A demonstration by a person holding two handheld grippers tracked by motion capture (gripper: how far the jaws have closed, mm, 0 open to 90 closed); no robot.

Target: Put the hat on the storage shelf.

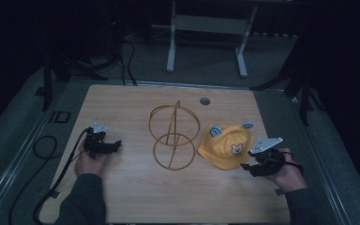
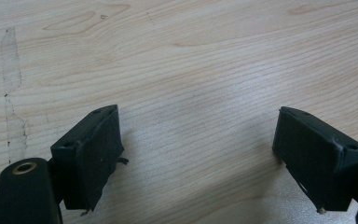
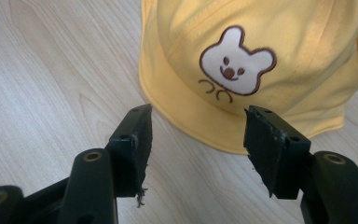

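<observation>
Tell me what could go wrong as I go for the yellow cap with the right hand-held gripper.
The right hand-held gripper is open at the brim of the yellow cap; a shallow pinch on that thin edge may slip. The wire stand sits close beside the cap, so dragging or lifting the cap that way could snag or tip it.

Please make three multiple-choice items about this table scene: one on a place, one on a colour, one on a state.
1. Where does the wire stand sit?
A. between the two tongs, left of the cap
B. right of the cap
C. on the floor

2. What colour is the cap?
A. blue
B. yellow
C. green

3. How are the right tongs?
A. shut on the cap
B. shut on the stand
C. open, brim edge just ahead

Answers: 1 A, the high view shows it mid-table; 2 B, yellow with a bear face; 3 C, the jaws stand apart, pinching nothing.
</observation>
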